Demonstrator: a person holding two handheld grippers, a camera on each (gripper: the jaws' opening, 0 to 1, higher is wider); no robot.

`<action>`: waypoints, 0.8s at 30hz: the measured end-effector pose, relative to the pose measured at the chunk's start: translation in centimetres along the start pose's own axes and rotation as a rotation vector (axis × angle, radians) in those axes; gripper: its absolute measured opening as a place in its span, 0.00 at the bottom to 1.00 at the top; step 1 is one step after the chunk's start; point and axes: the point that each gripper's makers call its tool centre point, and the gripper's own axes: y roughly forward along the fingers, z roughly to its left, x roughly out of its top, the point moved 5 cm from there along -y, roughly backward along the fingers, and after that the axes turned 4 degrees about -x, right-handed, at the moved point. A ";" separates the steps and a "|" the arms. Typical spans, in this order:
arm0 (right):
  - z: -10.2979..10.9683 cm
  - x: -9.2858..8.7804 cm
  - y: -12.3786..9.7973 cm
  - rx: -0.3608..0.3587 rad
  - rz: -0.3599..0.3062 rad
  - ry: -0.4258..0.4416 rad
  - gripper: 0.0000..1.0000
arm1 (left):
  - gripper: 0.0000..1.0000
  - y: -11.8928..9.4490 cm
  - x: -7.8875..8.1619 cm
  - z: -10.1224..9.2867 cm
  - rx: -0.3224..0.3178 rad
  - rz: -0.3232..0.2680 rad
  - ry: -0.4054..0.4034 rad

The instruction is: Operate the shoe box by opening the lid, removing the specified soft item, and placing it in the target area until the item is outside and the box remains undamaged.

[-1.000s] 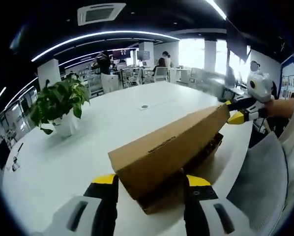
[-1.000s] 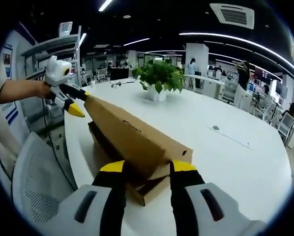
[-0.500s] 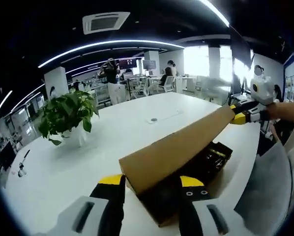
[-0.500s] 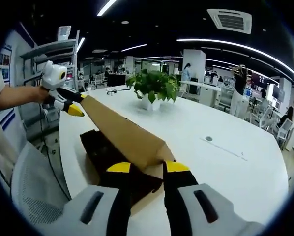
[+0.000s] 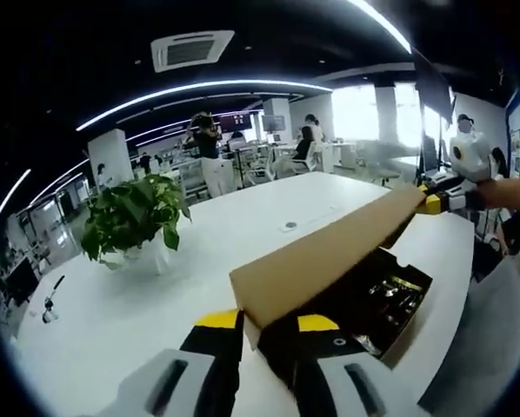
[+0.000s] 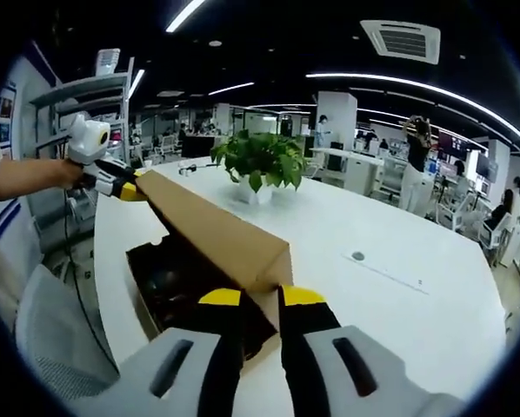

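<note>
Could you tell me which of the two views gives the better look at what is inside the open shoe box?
The left gripper view: the raised lid clears the shoe box, showing its dark contents with pale glints. In the right gripper view the lid covers more of the box, leaving a dim, shadowed interior.

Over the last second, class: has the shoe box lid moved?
Yes. The cardboard lid has swung upward, away from the box base on the white table, exposing the dark interior.
</note>
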 end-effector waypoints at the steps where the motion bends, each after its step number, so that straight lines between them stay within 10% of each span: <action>1: -0.1 0.1 0.1 -0.002 0.000 0.000 0.11 | 0.17 0.1 0.1 0.1 0.005 -0.002 -0.004; 24: -2.2 1.3 1.7 -0.070 -0.037 -0.015 0.10 | 0.05 1.8 1.9 2.8 0.064 -0.026 -0.046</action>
